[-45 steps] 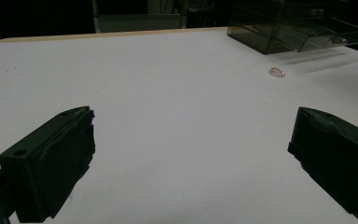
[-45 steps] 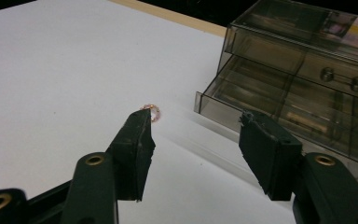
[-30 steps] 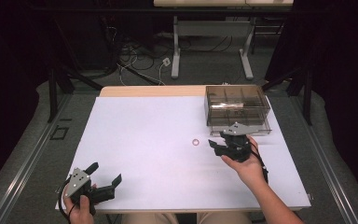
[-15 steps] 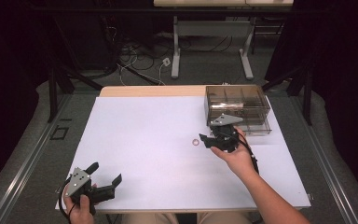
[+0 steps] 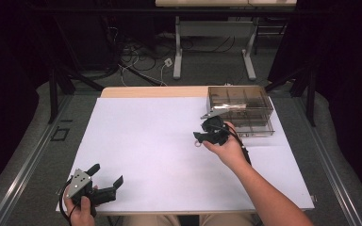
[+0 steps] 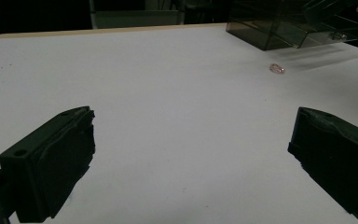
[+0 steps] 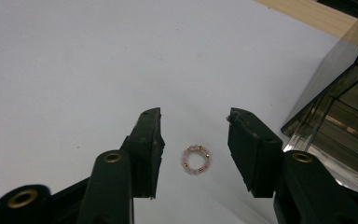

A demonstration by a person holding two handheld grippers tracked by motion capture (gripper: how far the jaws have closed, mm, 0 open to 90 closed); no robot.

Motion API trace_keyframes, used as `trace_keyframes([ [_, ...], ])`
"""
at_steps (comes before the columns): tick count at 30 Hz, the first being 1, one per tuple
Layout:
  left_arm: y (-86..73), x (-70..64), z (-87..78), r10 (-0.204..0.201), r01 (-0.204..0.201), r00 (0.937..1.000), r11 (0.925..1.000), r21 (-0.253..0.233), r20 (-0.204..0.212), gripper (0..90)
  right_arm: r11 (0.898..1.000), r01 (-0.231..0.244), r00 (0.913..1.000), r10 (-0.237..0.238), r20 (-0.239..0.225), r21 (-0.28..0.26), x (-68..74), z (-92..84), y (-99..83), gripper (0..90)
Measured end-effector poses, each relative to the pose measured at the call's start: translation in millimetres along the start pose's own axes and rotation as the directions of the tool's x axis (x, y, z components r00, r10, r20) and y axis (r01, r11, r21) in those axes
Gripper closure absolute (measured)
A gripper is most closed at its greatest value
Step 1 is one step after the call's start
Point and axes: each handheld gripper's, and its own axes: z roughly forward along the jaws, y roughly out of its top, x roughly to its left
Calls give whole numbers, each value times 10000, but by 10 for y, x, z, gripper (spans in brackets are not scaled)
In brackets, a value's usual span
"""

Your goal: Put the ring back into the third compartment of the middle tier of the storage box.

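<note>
My right gripper [image 7: 195,154] hovers over the bead ring [image 7: 196,159], which lies on the white surface [image 5: 146,136] just beside the box [image 5: 240,109]; its fingers have just been closing, not touching it. My left gripper [image 5: 107,181] rests with fingers spread, empty.

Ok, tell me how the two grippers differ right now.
The right gripper sits beside the smoky clear box, jaws either side of the pink bead ring, closing in but not yet touching; the left gripper rests near the table's front edge, jaws wide, nothing between. Both are black, hand-held.
</note>
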Motion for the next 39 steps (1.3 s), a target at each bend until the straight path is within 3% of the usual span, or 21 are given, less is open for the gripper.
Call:
trace_keyframes([
  [17, -1, -8, 13, 4, -4, 10000, 10000, 52, 28, 4, 9938, -529, 9977, 485, 468, 978, -67, 241, -13, 659],
  [21, -1, -8, 13, 22, -22, 10000, 10000, 56, 37, 4, 9862, -1057, 9931, 980, 647, 1275, -93, 309, -27, 684],
  [26, 0, -2, 6, 26, -27, 10000, 9999, 119, 57, 4, 9694, -1608, 9850, 1457, 926, 1853, -130, 383, -49, 718],
  [27, 0, -2, 6, 30, -30, 10000, 9999, 117, 56, 4, 9691, -1721, 9834, 1584, 888, 1766, -130, 406, -61, 722],
  [32, -3, -3, 13, 17, -17, 10000, 10000, 68, 51, 4, 9588, -1904, 9800, 1732, 975, 2109, -123, 456, -72, 753],
  [35, -4, -2, 14, 24, -25, 10000, 10000, 72, 47, 4, 9591, -1931, 9793, 1752, 1018, 2069, -123, 475, -78, 760],
  [39, -4, -3, 16, 8, -8, 10000, 10000, 56, 41, 4, 9482, -2178, 9744, 1978, 1065, 2315, -132, 510, -87, 773],
])
